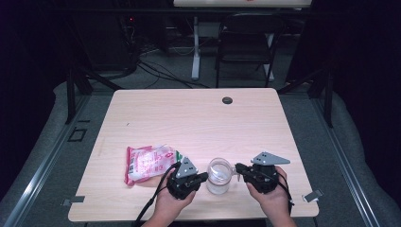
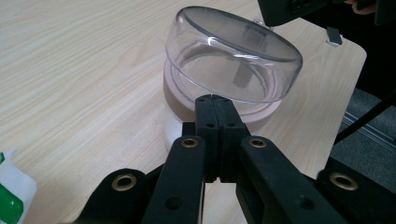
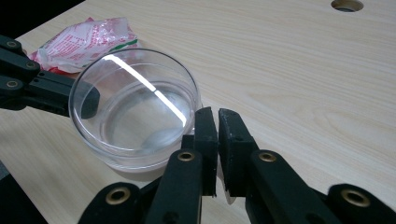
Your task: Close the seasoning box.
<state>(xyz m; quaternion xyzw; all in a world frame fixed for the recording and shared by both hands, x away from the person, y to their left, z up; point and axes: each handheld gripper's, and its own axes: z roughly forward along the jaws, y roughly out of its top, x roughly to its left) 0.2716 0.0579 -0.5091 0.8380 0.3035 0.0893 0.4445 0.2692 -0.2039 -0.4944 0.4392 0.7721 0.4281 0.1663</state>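
Clear plastic jar [image 1: 219, 176] on the worktop [image 1: 198, 118], standing between the left gripper [image 1: 202, 178] and right gripper [image 1: 238, 168], both clenched with nothing held. Probably light, rigid and slippery: grasp across the lid rim, squeezing gently.

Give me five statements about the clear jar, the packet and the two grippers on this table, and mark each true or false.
1. The clear round plastic jar stands between the left gripper and the right gripper. True.
2. The jar is full of red liquid. False: it looks empty.
3. The red-and-white plastic packet lies left of the jar. True.
4. The left gripper's jaws stand wide open. False: they are shut.
5. The packet sits inside the jar. False: it lies on the light wooden table.
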